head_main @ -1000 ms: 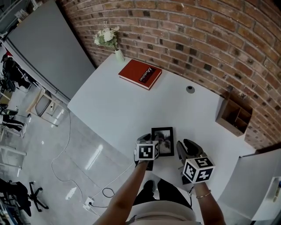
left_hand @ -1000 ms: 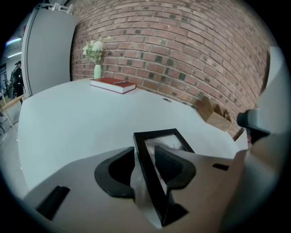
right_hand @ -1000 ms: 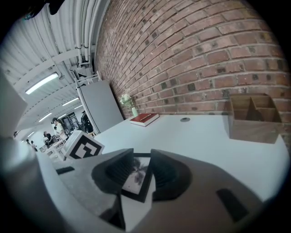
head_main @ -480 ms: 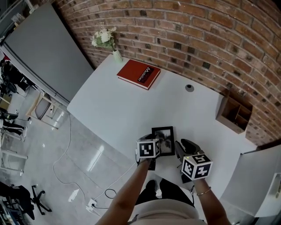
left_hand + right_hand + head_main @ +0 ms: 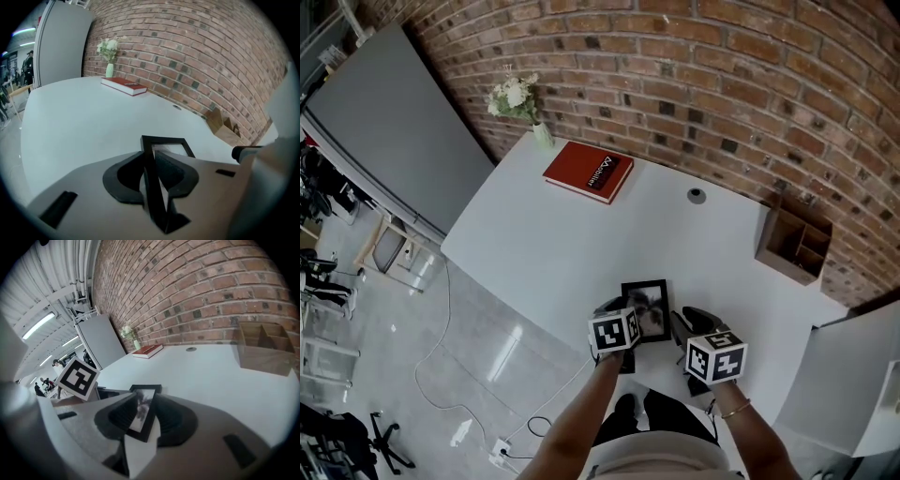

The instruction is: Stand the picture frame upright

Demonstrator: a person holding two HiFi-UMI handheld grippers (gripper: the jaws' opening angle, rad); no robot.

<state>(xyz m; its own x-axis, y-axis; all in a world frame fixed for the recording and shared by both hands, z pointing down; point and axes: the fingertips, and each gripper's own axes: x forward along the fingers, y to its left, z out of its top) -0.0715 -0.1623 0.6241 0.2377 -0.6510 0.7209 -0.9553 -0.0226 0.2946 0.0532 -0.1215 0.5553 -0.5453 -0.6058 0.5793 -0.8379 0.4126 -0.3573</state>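
Note:
The black picture frame (image 5: 649,302) lies near the front edge of the white table (image 5: 553,244), with both grippers at its near end. My left gripper (image 5: 617,307) is at its left side. In the left gripper view the frame's left bar (image 5: 151,161) runs between the closing jaws of the left gripper (image 5: 152,174), and both pads touch it. My right gripper (image 5: 680,323) is at the frame's right near corner. In the right gripper view the frame (image 5: 144,404) sits tilted between the pads of the right gripper (image 5: 145,417), photo face showing.
A red book (image 5: 589,172) lies at the back left beside a small vase of white flowers (image 5: 514,97). A wooden desk organizer (image 5: 794,246) stands at the back right against the brick wall. A small round cap (image 5: 697,195) sits mid-back.
The left gripper's jaws have drawn in onto the frame's left side. Both grippers and the frame stay in about the same place on the table.

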